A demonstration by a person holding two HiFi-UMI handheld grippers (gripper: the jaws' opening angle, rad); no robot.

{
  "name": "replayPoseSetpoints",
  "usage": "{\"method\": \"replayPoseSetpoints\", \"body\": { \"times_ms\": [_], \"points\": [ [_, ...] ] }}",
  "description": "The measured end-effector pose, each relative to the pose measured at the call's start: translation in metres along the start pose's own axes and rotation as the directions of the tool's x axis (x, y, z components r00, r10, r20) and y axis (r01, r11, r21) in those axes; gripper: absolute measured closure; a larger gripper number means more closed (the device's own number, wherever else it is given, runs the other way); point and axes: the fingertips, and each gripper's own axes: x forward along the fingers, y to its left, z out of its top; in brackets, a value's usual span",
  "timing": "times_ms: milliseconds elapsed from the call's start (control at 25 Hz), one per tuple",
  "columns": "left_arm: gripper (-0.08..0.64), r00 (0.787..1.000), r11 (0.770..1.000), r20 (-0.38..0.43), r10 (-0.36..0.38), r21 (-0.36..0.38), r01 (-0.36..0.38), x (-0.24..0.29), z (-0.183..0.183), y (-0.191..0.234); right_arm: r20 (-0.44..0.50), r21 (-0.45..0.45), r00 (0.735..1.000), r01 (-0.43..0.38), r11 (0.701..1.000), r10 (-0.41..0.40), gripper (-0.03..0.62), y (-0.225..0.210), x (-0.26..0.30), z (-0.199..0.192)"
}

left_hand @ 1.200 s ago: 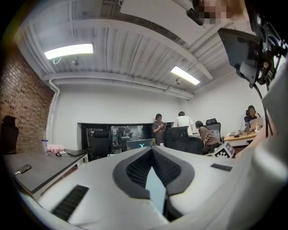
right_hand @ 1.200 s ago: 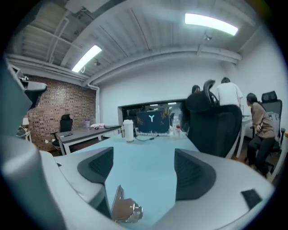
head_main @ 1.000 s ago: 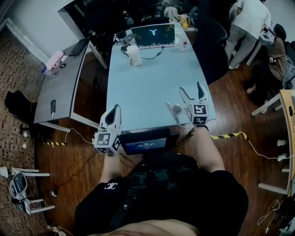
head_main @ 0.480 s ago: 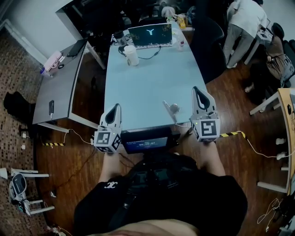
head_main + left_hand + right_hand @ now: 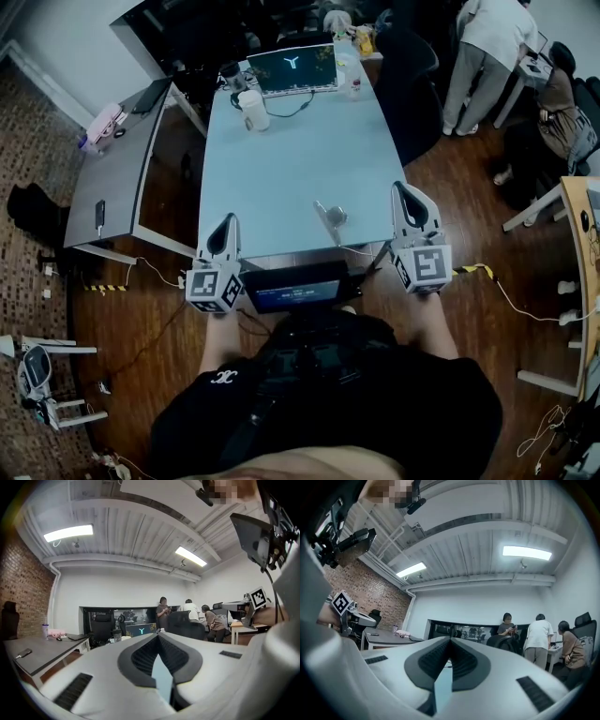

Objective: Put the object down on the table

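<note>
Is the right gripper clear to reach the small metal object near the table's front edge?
Probably yes: the right gripper, shut and empty, is beside the metal object, with nothing between them.

Dark wood floor, pale blue table stood central, grey desk lay left of it, brick wall, strip-lit white ceiling, perhaps patterned carpet leftmost.
</note>
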Motion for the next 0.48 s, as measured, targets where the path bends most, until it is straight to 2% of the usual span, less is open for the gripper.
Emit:
{"method": "replayPoseSetpoints", "body": {
  "times_ms": [120,280,480],
  "points": [
    [0.555,1.000,1.000,-0.009,0.006,-0.011,-0.006,-0.008,-0.003,-0.019,-0.018,0.021,1.000,-0.023,1.000,0.024,0.614,-0.009,-0.009,-0.005],
    [0.555,1.000,1.000,-0.020,-0.020,0.014,0.021,-0.018,-0.001,-0.041,-0.025,0.035,0.999,-0.037,0.999,0.038,0.614,-0.010,-0.025,-0.006],
    [0.555,0.999,0.999,0.013,-0.031,0.024,0.031,-0.034,0.008,-0.049,-0.033,0.034,0.999,-0.016,0.999,0.017,0.614,-0.002,-0.049,-0.004]
  ]
}}
